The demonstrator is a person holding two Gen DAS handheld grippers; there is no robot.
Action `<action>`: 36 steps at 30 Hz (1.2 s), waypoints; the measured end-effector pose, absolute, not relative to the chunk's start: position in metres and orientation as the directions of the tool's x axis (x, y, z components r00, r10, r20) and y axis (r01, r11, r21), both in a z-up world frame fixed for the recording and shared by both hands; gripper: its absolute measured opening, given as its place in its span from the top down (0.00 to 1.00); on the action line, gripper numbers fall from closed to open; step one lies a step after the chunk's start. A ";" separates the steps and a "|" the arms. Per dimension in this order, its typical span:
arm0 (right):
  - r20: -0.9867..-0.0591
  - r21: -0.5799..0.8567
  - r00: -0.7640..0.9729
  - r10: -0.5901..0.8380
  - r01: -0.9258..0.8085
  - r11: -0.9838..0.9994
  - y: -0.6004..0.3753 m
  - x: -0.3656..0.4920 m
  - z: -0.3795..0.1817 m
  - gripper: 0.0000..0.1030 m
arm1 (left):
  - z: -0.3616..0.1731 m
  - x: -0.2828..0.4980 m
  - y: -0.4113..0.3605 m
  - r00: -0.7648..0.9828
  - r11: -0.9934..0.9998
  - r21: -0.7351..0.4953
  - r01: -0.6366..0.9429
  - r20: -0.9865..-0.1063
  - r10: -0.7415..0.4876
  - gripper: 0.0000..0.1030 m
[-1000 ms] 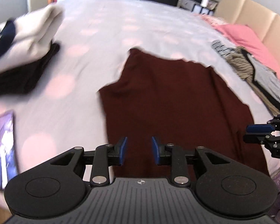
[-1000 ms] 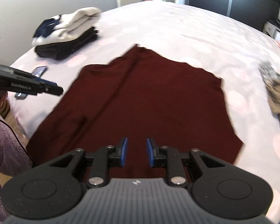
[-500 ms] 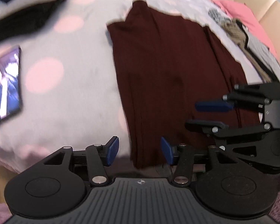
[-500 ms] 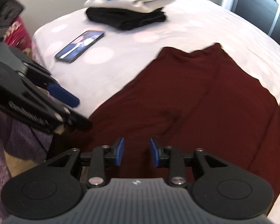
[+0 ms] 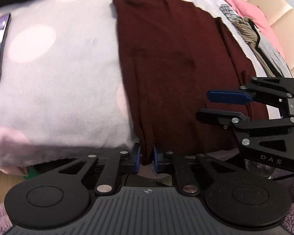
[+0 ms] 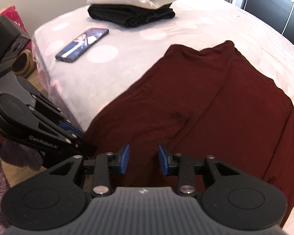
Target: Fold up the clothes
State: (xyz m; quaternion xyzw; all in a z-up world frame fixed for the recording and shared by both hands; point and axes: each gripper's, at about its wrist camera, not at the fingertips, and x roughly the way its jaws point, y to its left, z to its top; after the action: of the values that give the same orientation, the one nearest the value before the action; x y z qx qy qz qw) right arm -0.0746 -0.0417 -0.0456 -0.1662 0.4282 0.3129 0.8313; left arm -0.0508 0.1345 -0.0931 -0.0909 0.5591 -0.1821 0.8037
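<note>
A dark red garment (image 5: 176, 68) lies spread flat on the pale bedspread (image 5: 58, 98), its near hem hanging at the bed's front edge. My left gripper (image 5: 147, 157) is at that hem's left corner. Its jaws are closing, and the blue pads pinch a bunched fold of the red cloth. In the right wrist view the same garment (image 6: 215, 107) fills the middle. My right gripper (image 6: 144, 159) stands open just above the hem, red cloth under the gap and neither pad touching it. The two grippers are close together, the right gripper (image 5: 202, 106) to the right of the left gripper (image 6: 88, 145).
A phone (image 6: 82, 44) lies on the bed left of the garment. Behind it sits a stack of folded clothes (image 6: 135, 4). Loose unfolded clothes (image 5: 250, 33) and a pink pillow (image 5: 252, 13) lie at the far right by the headboard. A purple rug (image 6: 13, 156) covers the floor below.
Both grippers came down to the garment's near hem at the bed edge. The left jaws widened, then closed on the hem's left corner. The right jaws opened a little.
</note>
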 end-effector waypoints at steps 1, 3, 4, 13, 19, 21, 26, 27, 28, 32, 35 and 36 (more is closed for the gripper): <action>-0.810 0.009 0.432 0.397 -0.667 0.745 -0.043 -0.076 -0.043 0.65 | -0.088 -0.053 0.133 0.321 0.916 -0.346 0.203 -0.860 -0.396 0.91; -0.803 0.040 0.421 0.422 -0.668 0.743 -0.045 -0.076 -0.039 0.65 | -0.077 -0.057 0.129 0.353 0.915 -0.330 0.234 -0.848 -0.396 0.91; -0.801 0.055 0.415 0.432 -0.667 0.743 -0.046 -0.076 -0.037 0.65 | -0.071 -0.059 0.125 0.366 0.914 -0.313 0.256 -0.844 -0.392 0.91; -0.793 0.170 0.436 0.425 -0.511 0.842 -0.078 -0.057 -0.016 0.65 | -0.038 -0.068 0.070 0.439 0.881 -0.119 0.458 -0.831 -0.341 0.91; -0.780 0.241 0.399 0.481 -0.518 0.821 -0.076 -0.053 -0.014 0.58 | -0.037 -0.066 0.052 0.440 0.866 -0.085 0.492 -0.835 -0.331 0.91; -0.787 0.247 0.380 0.486 -0.528 0.813 -0.073 -0.052 -0.017 0.58 | -0.037 -0.065 0.045 0.441 0.857 -0.076 0.510 -0.832 -0.336 0.91; -0.811 0.240 0.356 0.464 -0.522 0.819 -0.068 -0.048 -0.022 0.62 | -0.038 -0.065 0.032 0.440 0.836 -0.075 0.543 -0.823 -0.359 0.91; -0.818 0.235 0.354 0.453 -0.513 0.826 -0.069 -0.046 -0.024 0.67 | -0.038 -0.065 0.031 0.440 0.836 -0.075 0.544 -0.823 -0.360 0.91; -0.824 0.236 0.351 0.446 -0.503 0.831 -0.070 -0.045 -0.025 0.72 | -0.038 -0.065 0.031 0.440 0.835 -0.074 0.545 -0.822 -0.360 0.91; -0.825 0.267 0.334 0.455 -0.479 0.836 -0.075 -0.042 -0.030 0.84 | -0.034 -0.065 0.040 0.413 0.830 -0.123 0.544 -0.822 -0.392 0.87; -0.823 0.286 0.330 0.463 -0.463 0.839 -0.079 -0.041 -0.032 0.85 | -0.026 -0.058 0.062 0.360 0.822 -0.211 0.529 -0.821 -0.443 0.81; -0.823 0.290 0.329 0.463 -0.457 0.841 -0.080 -0.041 -0.032 0.85 | -0.023 -0.054 0.070 0.358 0.828 -0.224 0.515 -0.821 -0.445 0.80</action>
State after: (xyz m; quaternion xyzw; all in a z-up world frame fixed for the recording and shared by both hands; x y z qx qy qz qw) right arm -0.0405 -0.0805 -0.0319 0.0029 0.5059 0.2821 0.8152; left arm -0.0540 0.0703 -0.0226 0.0358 0.4859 -0.2913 0.8233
